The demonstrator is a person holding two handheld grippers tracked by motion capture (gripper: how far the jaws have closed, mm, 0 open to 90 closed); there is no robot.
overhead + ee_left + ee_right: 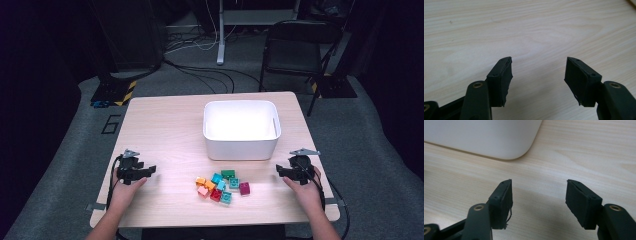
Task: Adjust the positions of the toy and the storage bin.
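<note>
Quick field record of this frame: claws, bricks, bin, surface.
left claw: open, nothing between the jaws, over bare table at its left side
right claw: open, nothing held, near the bin's front right corner
bricks: loose cluster of small coloured pieces (orange, pink, red, teal, green, magenta), between the two claws, untouched
bin: white, open top, behind the bricks; inside washed out by glare
table: light wood

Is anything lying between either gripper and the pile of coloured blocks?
Nothing visible. Bare table separates the left gripper and the right gripper from the blocks. Both jaws stand apart with nothing between them. The white bin sits behind the pile.
</note>
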